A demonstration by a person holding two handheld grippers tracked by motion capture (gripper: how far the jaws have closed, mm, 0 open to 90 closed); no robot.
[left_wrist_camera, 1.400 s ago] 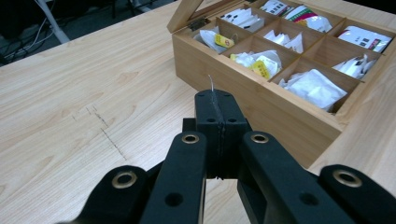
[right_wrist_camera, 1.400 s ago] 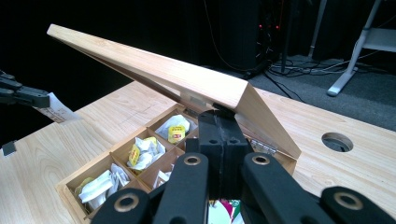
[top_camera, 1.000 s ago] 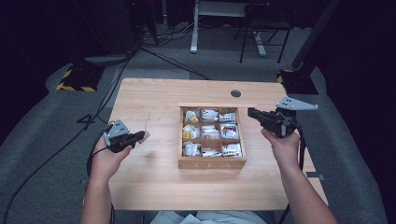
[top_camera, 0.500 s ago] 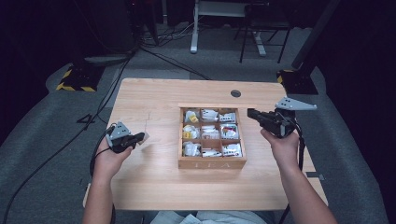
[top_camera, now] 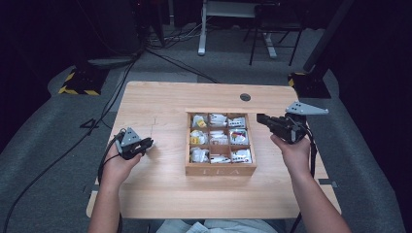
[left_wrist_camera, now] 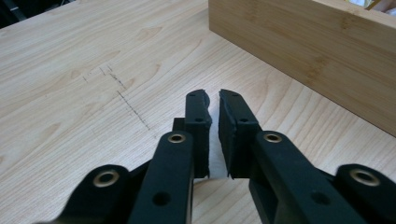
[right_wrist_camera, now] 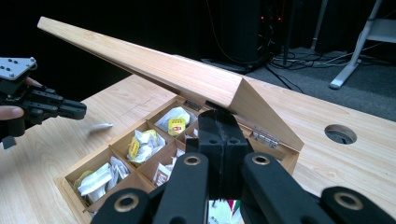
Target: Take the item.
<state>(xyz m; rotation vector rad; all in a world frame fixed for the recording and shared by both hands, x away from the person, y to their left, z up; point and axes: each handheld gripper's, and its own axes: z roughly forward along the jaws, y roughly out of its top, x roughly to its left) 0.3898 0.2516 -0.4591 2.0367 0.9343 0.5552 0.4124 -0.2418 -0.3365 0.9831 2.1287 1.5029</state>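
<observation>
**Tea box open at centre, a gripper on either side**

Here we are above the tabletop (top_camera: 160, 194), pale wood, with a wooden box (top_camera: 221, 169) sitting square in the middle. It's divided into a grid of nine compartments, and they hold small wrapped packets (top_camera: 218, 138), mostly white, some with yellow or red labels. From the right gripper view the hinged lid (right_wrist_camera: 187, 74) stands raised at a slant over the compartments, metal hinges showing along the back edge.

Over on the left, the left gripper (top_camera: 145, 143) hovers low over bare wood, well apart from the box, jaws pointing toward it. From its own camera the jaws stand nearly together, just a thin slit between the pads, nothing in it, with the box's side wall (left_wrist_camera: 308, 51) ahead on the right and faint pencil marks (left_wrist_camera: 123, 95) on the wood.

On the right, the right gripper (top_camera: 261, 119) is held just beside the box's far right corner, tip at the rim. Its jaws are pressed together, pads meeting, and nothing can be made out between them. A round cable hole (top_camera: 245, 97) sits in the tabletop beyond the box. The person's forearms come in from the bottom edge.
</observation>
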